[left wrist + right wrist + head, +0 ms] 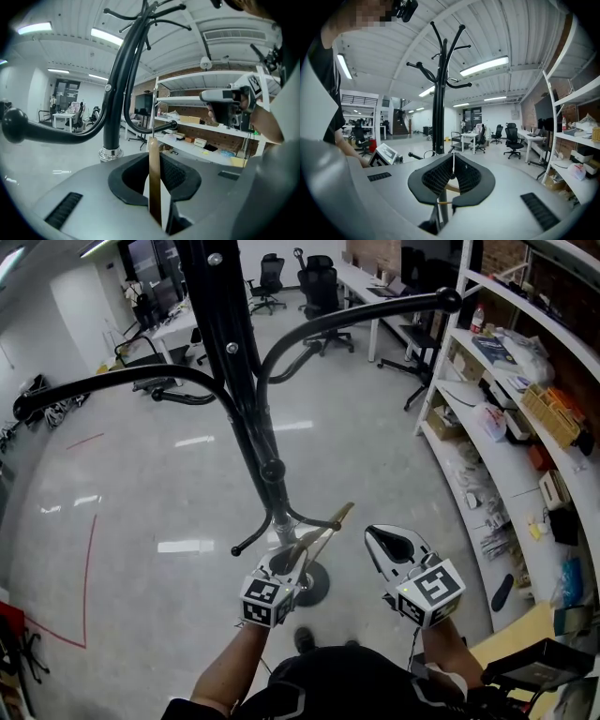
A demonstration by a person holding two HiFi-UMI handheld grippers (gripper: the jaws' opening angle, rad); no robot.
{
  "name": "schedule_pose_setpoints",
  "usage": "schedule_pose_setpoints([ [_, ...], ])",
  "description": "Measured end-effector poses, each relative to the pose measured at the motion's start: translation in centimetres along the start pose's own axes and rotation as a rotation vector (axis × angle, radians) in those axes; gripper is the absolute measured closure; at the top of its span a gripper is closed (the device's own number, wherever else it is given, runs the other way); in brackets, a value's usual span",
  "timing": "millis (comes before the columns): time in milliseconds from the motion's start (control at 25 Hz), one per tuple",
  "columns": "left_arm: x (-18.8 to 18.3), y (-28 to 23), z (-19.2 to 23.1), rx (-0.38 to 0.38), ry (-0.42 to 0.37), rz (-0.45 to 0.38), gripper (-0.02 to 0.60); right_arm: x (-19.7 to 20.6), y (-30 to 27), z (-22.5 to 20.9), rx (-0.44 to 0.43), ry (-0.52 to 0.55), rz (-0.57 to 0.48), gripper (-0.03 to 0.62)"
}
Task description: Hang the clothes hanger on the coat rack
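While the left gripper (284, 566) is pinching the wooden clothes hanger (323, 529) low beside the black coat rack (246, 418), the right gripper (386, 542) is idling with jaws pressed together (apparently empty), so the carry is looking underway, calling next for lifting the hook over a curved arm (366, 317).

A glossy pale grey floor (169, 484) carries everything here. Thin red tape lines (91, 559) run across it at the left. The black metal coat rack (246, 418) stands on it by a round dark base (317, 583). Farther off, black wheeled office chairs (321, 285) stand on the floor beside white tabletops (361, 282). Along the right, white curved shelves (511, 470) rise from the floor; the upper ones hold a dark blue book (492, 351) and a yellow woven basket (553, 414), the lower ones small packets
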State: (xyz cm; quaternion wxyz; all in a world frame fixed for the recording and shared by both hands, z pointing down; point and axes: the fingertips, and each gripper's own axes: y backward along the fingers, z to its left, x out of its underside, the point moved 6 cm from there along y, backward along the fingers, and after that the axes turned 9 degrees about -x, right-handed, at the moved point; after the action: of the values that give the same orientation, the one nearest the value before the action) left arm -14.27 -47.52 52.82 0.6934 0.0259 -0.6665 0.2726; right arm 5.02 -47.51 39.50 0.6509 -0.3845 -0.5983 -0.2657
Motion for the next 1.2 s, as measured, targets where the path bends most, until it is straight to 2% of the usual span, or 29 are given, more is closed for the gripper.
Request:
schedule_pose_setpoints([
  [320, 0.3, -2.6, 0.4, 0.008, -0.008, 0.020, 0.529, 0.4, -0.4, -1.3, 0.023, -0.015, 0.021, 0.585],
  [600, 1.6, -4.2, 0.6, -0.007, 0.006, 0.047, 0.529, 0.8, -0.6, -1.9, 0.031, -0.028, 0.046, 0.585],
  [1000, 3.4, -5.6, 0.8, -0.050, -0.022, 0.083, 0.529, 0.9, -0.2, -2.0, 0.038, -0.016, 0.067, 0.585],
  [1200, 4.0, -6.2, 0.6, -0.049, -0.022, 0.093, 0.529, 1.2, 0.0, -2.1, 0.037, -0.019, 0.071, 0.585],
])
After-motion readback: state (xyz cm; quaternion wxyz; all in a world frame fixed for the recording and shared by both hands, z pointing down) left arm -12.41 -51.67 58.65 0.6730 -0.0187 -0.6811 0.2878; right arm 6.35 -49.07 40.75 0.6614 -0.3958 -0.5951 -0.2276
